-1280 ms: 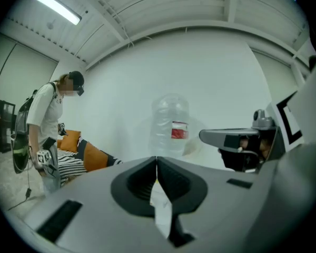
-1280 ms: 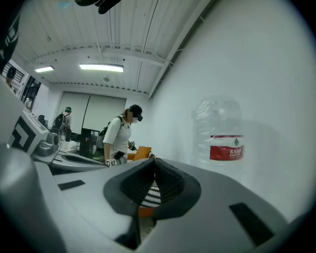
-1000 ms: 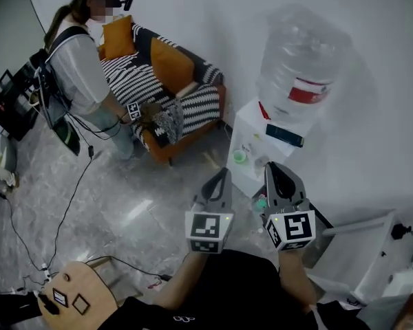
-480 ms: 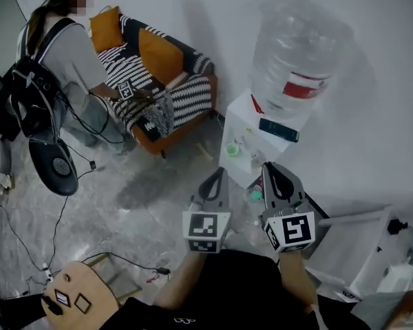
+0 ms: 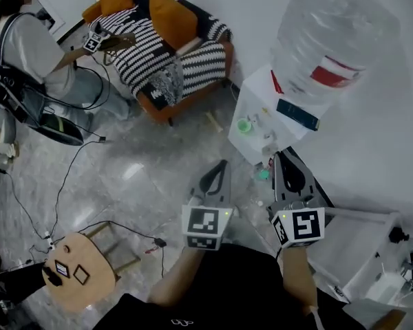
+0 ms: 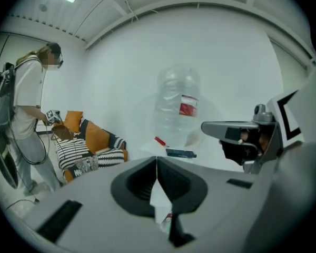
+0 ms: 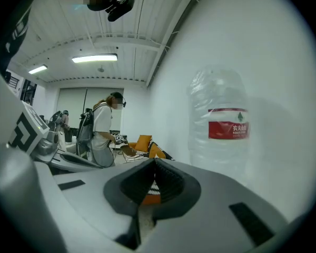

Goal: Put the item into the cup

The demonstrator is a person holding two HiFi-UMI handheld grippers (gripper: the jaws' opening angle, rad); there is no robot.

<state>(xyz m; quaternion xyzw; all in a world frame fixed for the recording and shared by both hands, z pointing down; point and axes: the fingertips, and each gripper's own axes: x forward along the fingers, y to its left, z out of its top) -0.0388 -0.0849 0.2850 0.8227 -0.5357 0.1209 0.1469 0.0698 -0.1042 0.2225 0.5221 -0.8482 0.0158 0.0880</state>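
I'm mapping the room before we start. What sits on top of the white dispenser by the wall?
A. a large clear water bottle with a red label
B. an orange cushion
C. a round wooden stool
A: the head view shows the water bottle, clear with a red label, standing on the white dispenser.

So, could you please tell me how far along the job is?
Nothing looks done yet. The left gripper and right gripper are both shut and empty, held near the water dispenser. Both the pick and the placing are still to do.
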